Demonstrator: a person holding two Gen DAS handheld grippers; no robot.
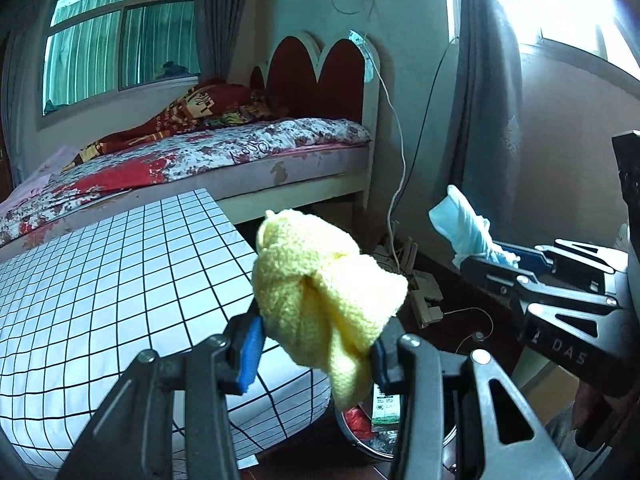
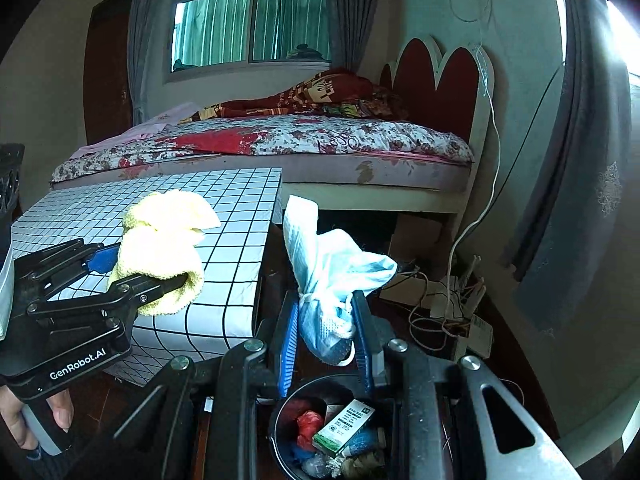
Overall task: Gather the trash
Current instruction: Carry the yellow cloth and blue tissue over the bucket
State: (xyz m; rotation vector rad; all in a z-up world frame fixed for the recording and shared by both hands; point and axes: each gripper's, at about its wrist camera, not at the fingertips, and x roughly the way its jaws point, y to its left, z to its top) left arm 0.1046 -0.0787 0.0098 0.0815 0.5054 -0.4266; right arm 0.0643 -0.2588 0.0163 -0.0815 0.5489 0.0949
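My left gripper (image 1: 316, 356) is shut on a yellow knitted cloth (image 1: 320, 280), which bulges up between its blue pads. It also shows in the right wrist view, the left gripper (image 2: 148, 268) holding the yellow cloth (image 2: 164, 248) over the table's edge. My right gripper (image 2: 326, 340) is shut on a bundle of light blue face masks (image 2: 328, 272), hanging just above a dark trash bin (image 2: 276, 412). The bin holds a red wrapper, a green-and-white box and other scraps. In the left wrist view the right gripper (image 1: 496, 260) with the masks (image 1: 464, 228) is at the right, and the bin (image 1: 347, 432) sits below the cloth.
A low table with a white grid-patterned cover (image 2: 232, 216) stands left of the bin. Behind it is a bed (image 2: 320, 140) with a red headboard. Cables and a power strip (image 2: 448, 312) lie on the dark floor to the right, beside grey curtains. A hand (image 2: 36, 420) grips the left handle.
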